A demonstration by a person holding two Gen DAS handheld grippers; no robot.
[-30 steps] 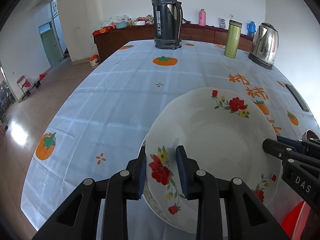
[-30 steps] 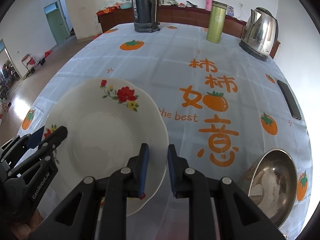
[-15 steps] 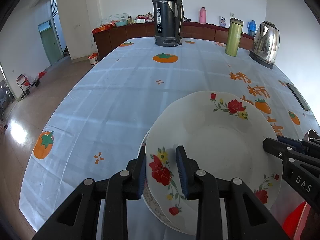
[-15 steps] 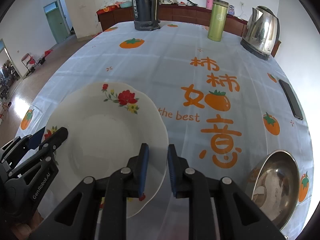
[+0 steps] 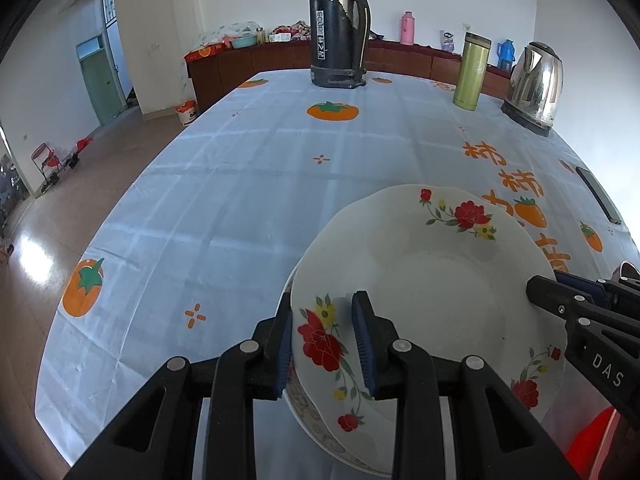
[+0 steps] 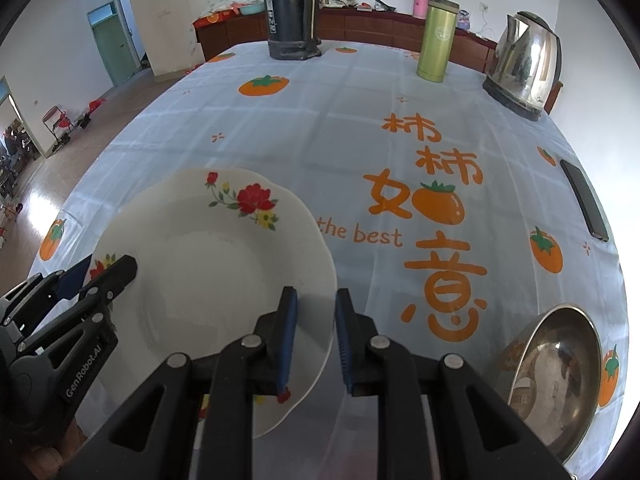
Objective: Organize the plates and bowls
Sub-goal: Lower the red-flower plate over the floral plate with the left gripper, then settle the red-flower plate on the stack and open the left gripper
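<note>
Gripping opposite edges of one floral plate (image 5: pixel 432 280), both sets of tongs share the load. The left tongs (image 5: pixel 326 344) are clamped on the near rim, one blue pad under the edge and one on the painted red flower; a second plate with a patterned rim (image 5: pixel 304 404) sits directly beneath, and whether the lower pad also catches it cannot be told. The right tongs (image 6: pixel 314 340) straddle the opposite rim, the inner pad lying on the plate's face and the outer pad just beyond its edge; whether that outer pad actually presses on the underside is not clear, so this looks like a narrow, light pinch at best.

Beyond the tongs stretches the bench (image 6: pixel 320 120) with its persimmon-print cloth. A steel bowl (image 6: pixel 556 376) sits to the right of the right tongs, near the bench edge, well apart from the plate.

Glazed ceramic like this is stiff, fairly weighty for its thinness, slick under rubber pads, and it chips or shatters if knocked. The flat rim is the sensible place to hold, with pads well onto the rim rather than at its scalloped lip. Held on two sides, it probably needs both hands moving together, since any twist between them could lever the rim out of one grip.
</note>
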